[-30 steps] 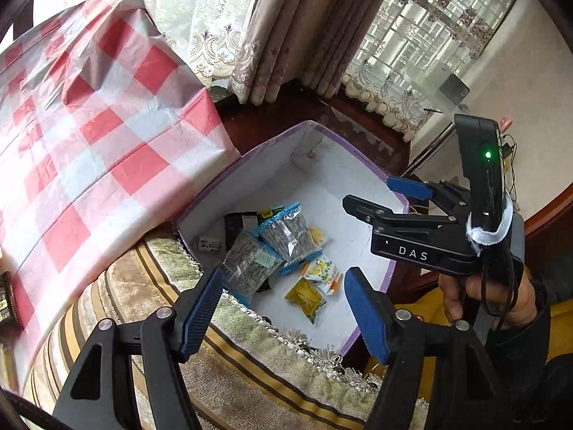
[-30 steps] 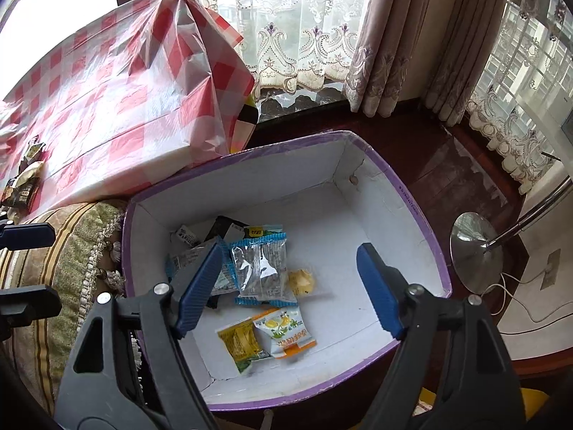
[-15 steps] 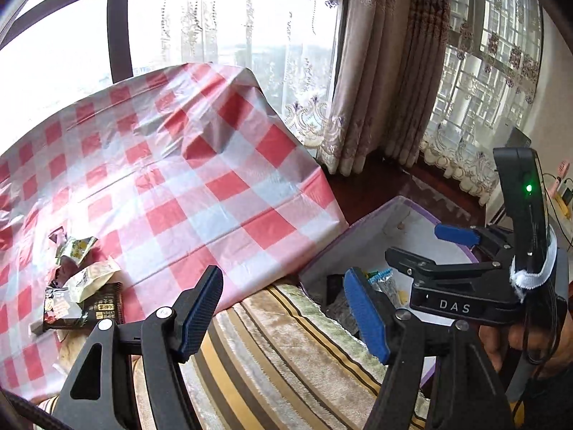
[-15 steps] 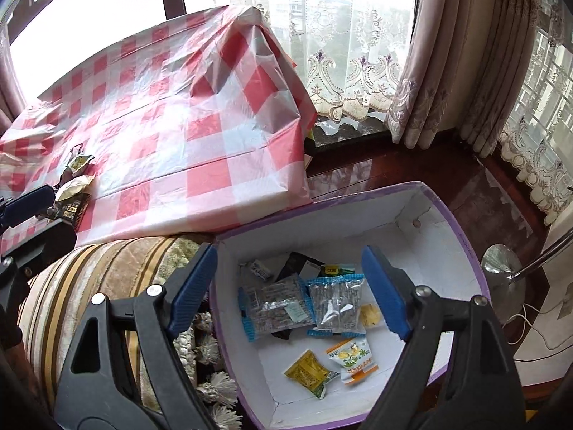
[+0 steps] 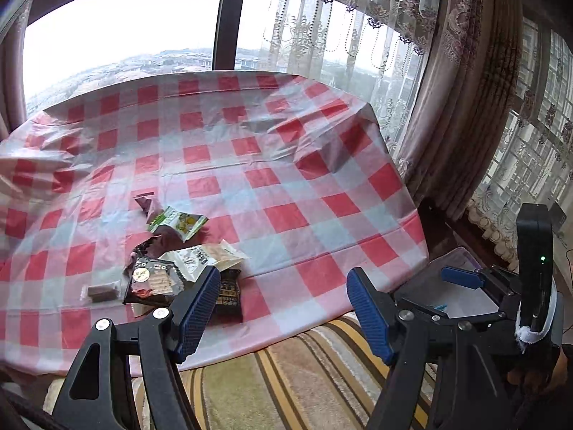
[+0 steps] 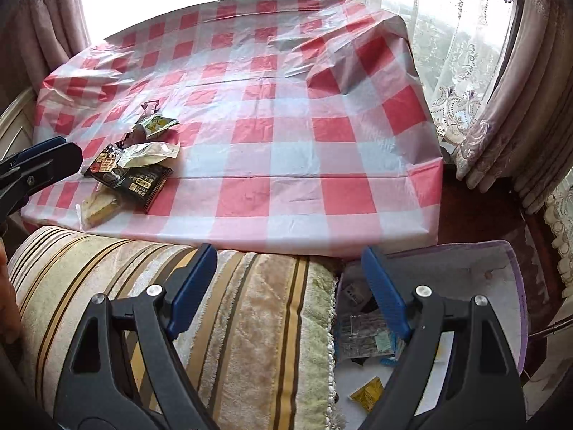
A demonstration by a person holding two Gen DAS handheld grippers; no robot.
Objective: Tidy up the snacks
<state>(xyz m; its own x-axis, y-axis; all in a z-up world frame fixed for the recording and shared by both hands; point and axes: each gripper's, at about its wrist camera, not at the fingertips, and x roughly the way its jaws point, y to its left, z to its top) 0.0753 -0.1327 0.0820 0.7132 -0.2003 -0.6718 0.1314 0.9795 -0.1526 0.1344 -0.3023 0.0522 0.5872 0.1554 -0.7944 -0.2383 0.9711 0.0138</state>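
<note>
Several loose snack packets [image 5: 172, 261] lie in a pile on the red-and-white checked tablecloth [image 5: 286, 165]. The pile includes a green-white packet [image 5: 179, 222] and a black one [image 5: 154, 279]. My left gripper [image 5: 283, 308] hovers just short of the pile, its jaws opening with nothing between them. My right gripper [image 6: 288, 286] is open and empty over the striped cushion [image 6: 232, 304]. The same pile [image 6: 132, 168] lies far left of it. The purple-rimmed white box [image 6: 517, 286] at lower right holds several snacks [image 6: 365, 329]. Each gripper shows in the other's view: right gripper [image 5: 440, 290], left gripper [image 6: 61, 152].
The striped cushion [image 5: 286, 369] lies between the table edge and me. The box [image 5: 454, 256] sits low, to the right of the table. Heavy curtains [image 5: 458, 107] and lace hang along the window at the back and right. The tablecloth droops over the table's right corner [image 6: 412, 82].
Both views have swung from looking down into the box up and left to the table. The snack pile has come into view, and the box has slid to the lower right.
</note>
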